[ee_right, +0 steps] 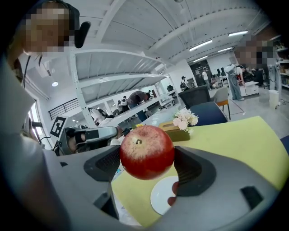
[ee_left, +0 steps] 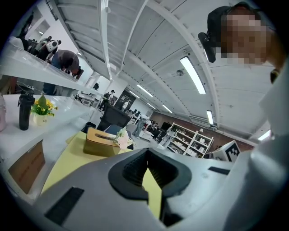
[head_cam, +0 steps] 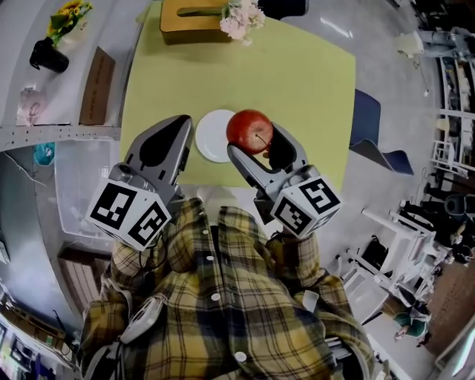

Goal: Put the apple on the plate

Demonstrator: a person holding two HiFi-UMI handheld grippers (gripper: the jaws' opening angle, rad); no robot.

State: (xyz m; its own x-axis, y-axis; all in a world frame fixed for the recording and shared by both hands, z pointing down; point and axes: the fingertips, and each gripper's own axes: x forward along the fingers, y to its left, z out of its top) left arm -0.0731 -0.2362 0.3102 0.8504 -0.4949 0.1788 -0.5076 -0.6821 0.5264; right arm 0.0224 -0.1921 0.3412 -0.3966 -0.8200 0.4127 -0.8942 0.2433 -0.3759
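A red apple (head_cam: 249,130) (ee_right: 147,151) is clamped between the jaws of my right gripper (head_cam: 251,145) (ee_right: 147,159), held in the air above the near edge of the yellow-green table (head_cam: 297,82). The small white plate (head_cam: 211,141) (ee_right: 162,195) lies on the table just left of and below the apple. My left gripper (head_cam: 165,145) (ee_left: 147,175) hangs left of the plate with its jaws shut together and nothing between them.
A wooden tissue box (head_cam: 191,21) (ee_left: 101,141) and pale pink flowers (head_cam: 242,19) stand at the table's far edge. A blue chair (head_cam: 375,133) is at the right. A white counter (head_cam: 67,67) with a black bottle (head_cam: 47,56) and sunflowers runs along the left.
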